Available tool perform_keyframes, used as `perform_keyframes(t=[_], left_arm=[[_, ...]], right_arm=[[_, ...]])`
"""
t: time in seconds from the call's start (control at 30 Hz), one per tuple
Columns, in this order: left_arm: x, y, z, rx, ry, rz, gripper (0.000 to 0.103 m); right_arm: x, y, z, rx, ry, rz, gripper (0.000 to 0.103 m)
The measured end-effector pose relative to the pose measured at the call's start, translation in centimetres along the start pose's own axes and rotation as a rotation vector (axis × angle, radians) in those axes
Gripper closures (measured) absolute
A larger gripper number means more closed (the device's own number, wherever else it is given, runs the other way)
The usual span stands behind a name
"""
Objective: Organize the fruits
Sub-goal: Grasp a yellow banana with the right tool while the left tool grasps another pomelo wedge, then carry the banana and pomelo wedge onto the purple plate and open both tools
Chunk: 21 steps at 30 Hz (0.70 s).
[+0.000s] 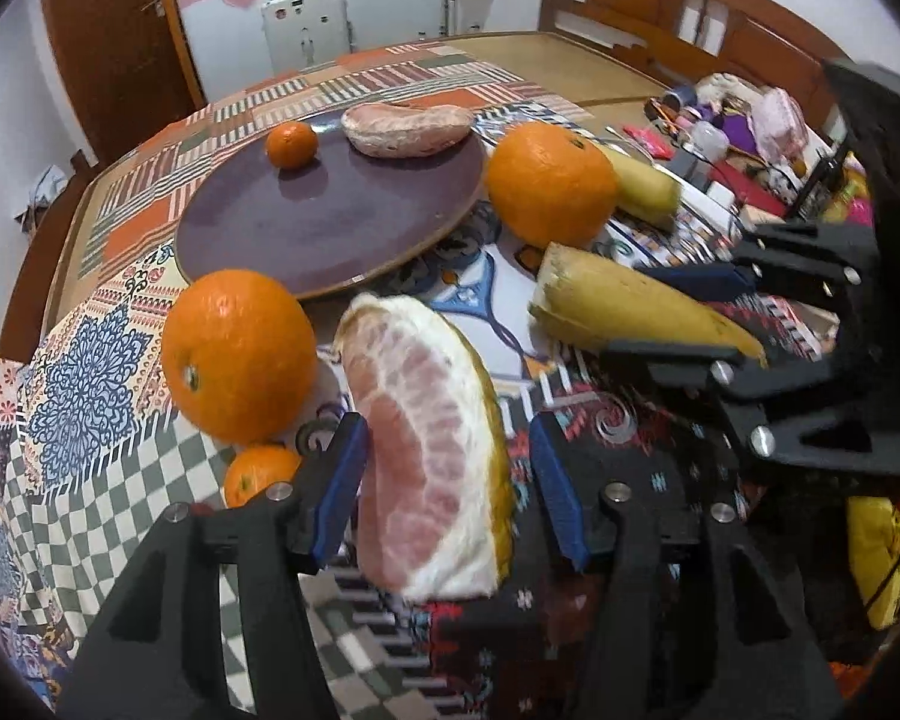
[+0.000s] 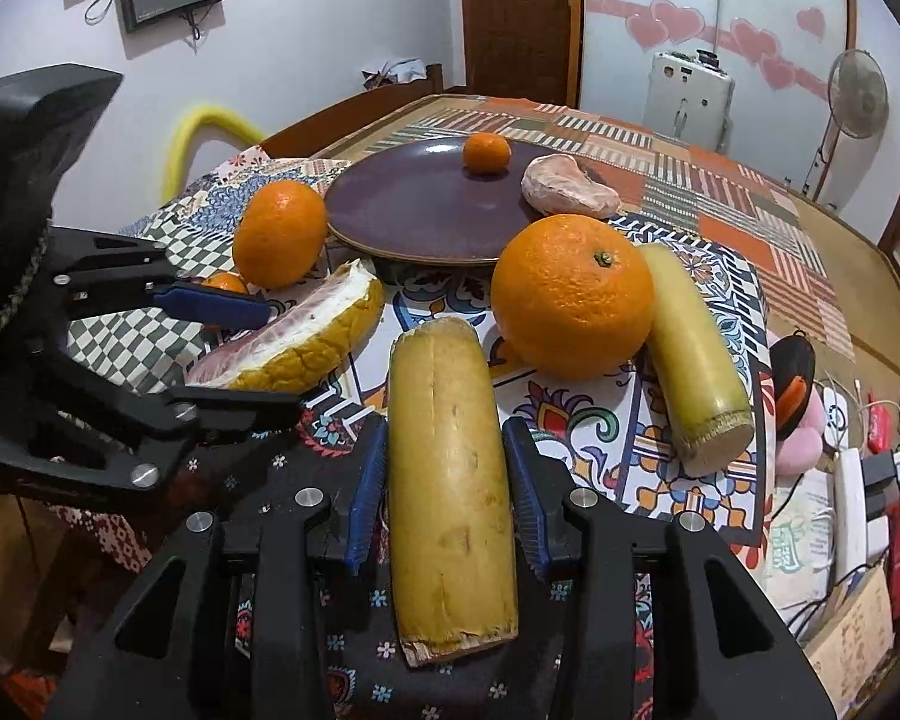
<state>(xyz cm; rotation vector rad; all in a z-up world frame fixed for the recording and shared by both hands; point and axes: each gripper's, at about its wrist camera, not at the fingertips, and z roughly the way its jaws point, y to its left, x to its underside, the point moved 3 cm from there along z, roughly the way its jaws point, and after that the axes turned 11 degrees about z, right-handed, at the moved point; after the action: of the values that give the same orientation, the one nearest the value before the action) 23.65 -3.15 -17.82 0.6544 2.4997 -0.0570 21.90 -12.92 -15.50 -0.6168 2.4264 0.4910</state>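
Note:
A pomelo wedge (image 1: 432, 456) with yellow rind lies between the fingers of my left gripper (image 1: 447, 477); the left pad touches it and a gap shows on the right. A yellow cane piece (image 2: 450, 480) lies between the pads of my right gripper (image 2: 447, 495), which look closed against it. A purple plate (image 1: 330, 222) holds a small mandarin (image 1: 292, 144) and a peeled pomelo segment (image 1: 405, 129). Two large oranges (image 1: 240, 354) (image 1: 549, 183), a small mandarin (image 1: 258, 471) and a second cane piece (image 2: 696, 360) lie on the cloth.
The patterned cloth (image 1: 120, 348) covers the table's near end; bare wood lies beyond. Clutter (image 1: 750, 138) lies along the right side. Each gripper shows in the other's view (image 1: 672, 318) (image 2: 234, 354). A fan (image 2: 858, 96) and a white case (image 2: 687, 96) stand behind.

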Motion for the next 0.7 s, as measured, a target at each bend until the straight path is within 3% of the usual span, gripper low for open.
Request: perform_keyframes(t=[0.47, 0.7], left_arm=[[-0.8, 1.4, 1.6, -0.013, -0.005, -0.096, 0.046], [-0.6, 1.8, 0.8, -0.007, -0.033, -0.12, 0.05]], right_arm=[[-0.1, 0.2, 0.0, -0.01, -0.045, 0.022, 0.068], [-0.5, 0.3, -1.3, -0.008, -0.085, 0.029, 0.068]])
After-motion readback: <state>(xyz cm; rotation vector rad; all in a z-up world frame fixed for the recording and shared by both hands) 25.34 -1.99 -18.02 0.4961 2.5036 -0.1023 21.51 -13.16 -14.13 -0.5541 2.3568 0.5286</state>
